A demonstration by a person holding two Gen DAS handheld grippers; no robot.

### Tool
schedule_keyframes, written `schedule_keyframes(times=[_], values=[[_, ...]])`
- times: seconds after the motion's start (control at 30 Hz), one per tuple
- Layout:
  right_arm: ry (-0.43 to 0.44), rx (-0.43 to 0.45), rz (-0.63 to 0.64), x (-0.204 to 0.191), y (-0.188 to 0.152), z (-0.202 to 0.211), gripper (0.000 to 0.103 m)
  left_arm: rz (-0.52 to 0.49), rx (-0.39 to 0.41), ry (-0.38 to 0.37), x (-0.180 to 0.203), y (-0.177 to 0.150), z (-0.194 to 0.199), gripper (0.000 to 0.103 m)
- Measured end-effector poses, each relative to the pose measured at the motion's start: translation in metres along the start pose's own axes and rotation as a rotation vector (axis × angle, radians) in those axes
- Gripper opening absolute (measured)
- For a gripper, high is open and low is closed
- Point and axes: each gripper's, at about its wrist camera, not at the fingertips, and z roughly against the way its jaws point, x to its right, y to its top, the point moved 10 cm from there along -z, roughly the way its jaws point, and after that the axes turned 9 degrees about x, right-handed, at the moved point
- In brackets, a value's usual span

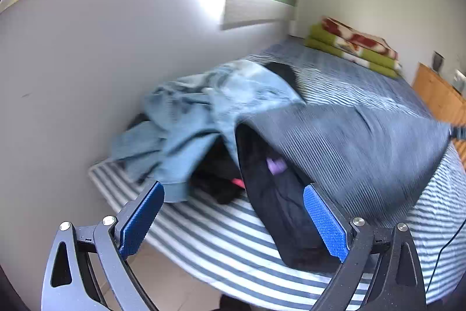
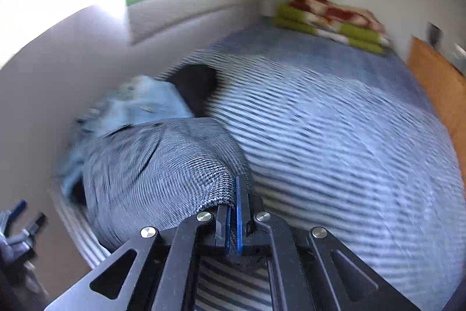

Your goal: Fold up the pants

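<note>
A striped bed (image 2: 335, 118) carries a heap of clothes against the wall, grey pants (image 2: 151, 165) stretched off it. The right gripper (image 2: 233, 212) is clamped tight on the pants' edge. The left gripper (image 1: 233, 220) gapes wide, holding nothing.

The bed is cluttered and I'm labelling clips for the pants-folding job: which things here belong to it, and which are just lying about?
Part of the job:
- grey pants, an edge clamped in the shut right gripper
- left gripper, open, holding nothing
- striped bed, the work surface

Just lying about:
- light blue garment
- black clothes
- folded blanket
- wooden cabinet
</note>
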Motion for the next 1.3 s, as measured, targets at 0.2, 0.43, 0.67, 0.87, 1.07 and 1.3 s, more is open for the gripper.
schedule_keyframes(times=[0.2,0.43,0.67,0.87,1.07,1.3], values=[[-0.131,-0.142,-0.101,0.116,-0.094,0.009,0.002,-0.061,-0.055,-0.092,0.072,-0.016,-0.011,0.099],[-0.157,-0.190,0.050,0.119,-0.125,0.038,0.031,-0.103,-0.104,-0.079,0.097,-0.035,-0.031,0.099],[-0.016,-0.086,0.171,0.028,-0.077,0.040,0.060,-0.069,-0.200,-0.079,0.073,-0.068,-0.063,0.096],[0.097,-0.172,0.329,-0.077,-0.076,-0.022,0.060,-0.043,-0.250,-0.158,0.075,-0.097,-0.067,0.091],[0.070,-0.285,0.440,-0.127,-0.093,-0.079,0.060,-0.033,-0.255,-0.180,0.072,-0.105,-0.070,0.088],[-0.126,-0.332,0.594,-0.097,-0.105,-0.101,0.054,-0.032,-0.270,-0.221,0.081,-0.112,-0.076,0.088]])
